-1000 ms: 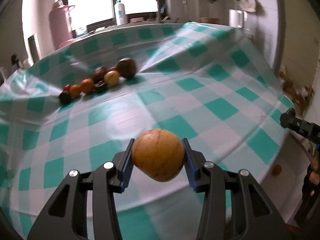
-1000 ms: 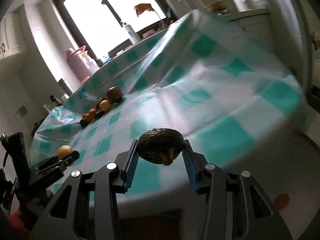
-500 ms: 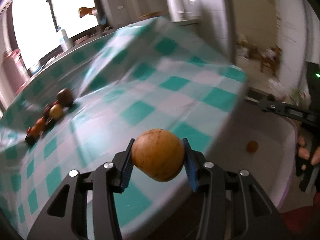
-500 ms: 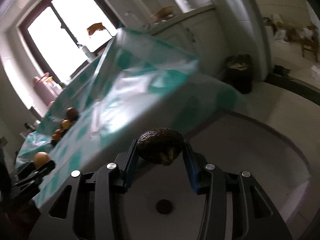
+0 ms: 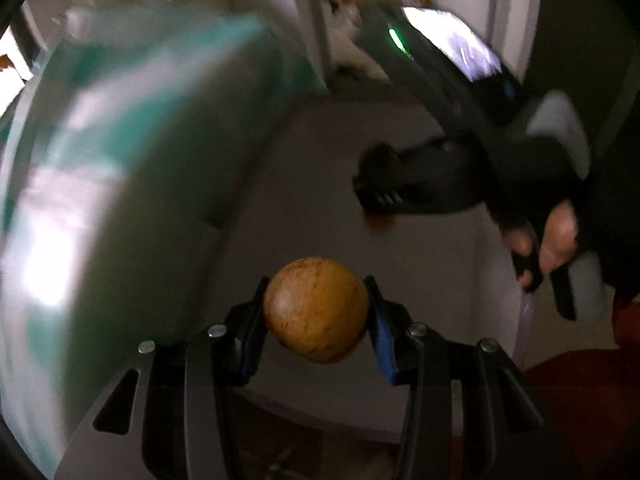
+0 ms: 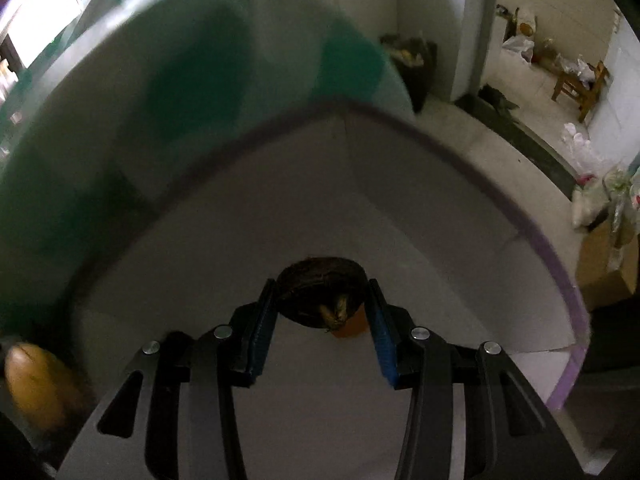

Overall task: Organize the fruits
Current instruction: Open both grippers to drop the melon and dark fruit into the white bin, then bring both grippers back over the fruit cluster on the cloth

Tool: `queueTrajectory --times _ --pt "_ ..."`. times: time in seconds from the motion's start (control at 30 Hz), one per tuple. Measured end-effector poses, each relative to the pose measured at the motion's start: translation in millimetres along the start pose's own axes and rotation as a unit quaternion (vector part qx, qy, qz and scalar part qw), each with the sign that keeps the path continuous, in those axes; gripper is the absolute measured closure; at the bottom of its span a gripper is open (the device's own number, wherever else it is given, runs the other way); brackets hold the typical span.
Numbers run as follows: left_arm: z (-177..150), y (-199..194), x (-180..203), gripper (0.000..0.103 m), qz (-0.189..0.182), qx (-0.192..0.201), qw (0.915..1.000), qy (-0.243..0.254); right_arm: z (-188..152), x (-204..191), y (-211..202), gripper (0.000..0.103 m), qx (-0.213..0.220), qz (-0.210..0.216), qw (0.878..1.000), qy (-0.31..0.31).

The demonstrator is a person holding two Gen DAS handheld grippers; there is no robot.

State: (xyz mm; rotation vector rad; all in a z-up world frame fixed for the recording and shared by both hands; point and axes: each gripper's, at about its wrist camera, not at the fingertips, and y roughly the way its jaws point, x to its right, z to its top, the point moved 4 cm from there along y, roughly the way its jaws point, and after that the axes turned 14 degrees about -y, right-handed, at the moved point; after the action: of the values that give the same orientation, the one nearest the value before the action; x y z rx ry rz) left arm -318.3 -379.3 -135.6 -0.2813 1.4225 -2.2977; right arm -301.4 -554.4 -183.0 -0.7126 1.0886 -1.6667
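Left wrist view: Looking down past the blurred green-checked desk (image 5: 120, 152) edge into a pale bin (image 5: 452, 280) beside it.
Left hand-held gripper (image 5: 316, 316): its pads are pressing on a round yellow-brown fruit (image 5: 316, 312), carrying it above the bin floor.
At 1 o'clock from that fruit: the right hand-held gripper (image 5: 384, 184) is hanging over the bin, a person's hand (image 5: 544, 236) gripping its handle; a small orange fruit (image 5: 380, 222) is lying on the bin floor just under it.

Right wrist view: Looking into the same bin (image 6: 560, 260), purple-rimmed, with the desk (image 6: 160, 80) cloth at 11 o'clock.
Right hand-held gripper (image 6: 322, 308): it is clamping a dark wrinkled fruit (image 6: 320, 284) that is splitting at the underside.
At 5 o'clock, behind the dark fruit: the small orange fruit (image 6: 352, 326) is showing on the floor of the bin.
At 8 o'clock: the yellow-brown fruit (image 6: 32, 384) is appearing at the frame edge.

Progress: one fruit seems already binned; two are being carried over the bin, neither released yet. Any fruit waiting on the desk is not showing here.
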Motion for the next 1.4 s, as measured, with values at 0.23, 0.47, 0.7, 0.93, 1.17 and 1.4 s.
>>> queueTrajectory --times 0.23,0.47,0.7,0.93,1.17,1.4 --pt "-29.0 69.4 10.9 0.058 0.004 -0.098 0.9946 0.033 -7.4 -11.8 25.5 0.059 -0.060 0.004 0.997 -0.040" --pt "-35.6 81.2 9.0 0.057 0.002 -0.115 0.9929 0.031 -9.6 -19.6 36.9 0.058 -0.083 0.012 0.995 -0.060" --pt "-33.2 75.2 -5.6 0.040 -0.007 -0.089 0.9959 0.017 -9.6 -5.7 32.4 0.046 -0.070 0.042 0.996 -0.032" --pt "-27.3 43.3 -18.5 0.025 0.007 -0.015 0.9997 0.019 -7.8 23.7 20.1 0.044 -0.036 0.095 0.994 0.029" --pt "-12.1 -38.8 -34.8 0.009 0.033 0.154 0.9873 0.021 -3.6 29.4 19.9 0.044 -0.023 0.100 0.993 0.053" --pt "-9.5 -126.2 -126.2 0.003 0.109 0.266 0.9524 -0.101 6.8 17.9 -27.2 0.044 0.063 0.077 0.994 0.042"
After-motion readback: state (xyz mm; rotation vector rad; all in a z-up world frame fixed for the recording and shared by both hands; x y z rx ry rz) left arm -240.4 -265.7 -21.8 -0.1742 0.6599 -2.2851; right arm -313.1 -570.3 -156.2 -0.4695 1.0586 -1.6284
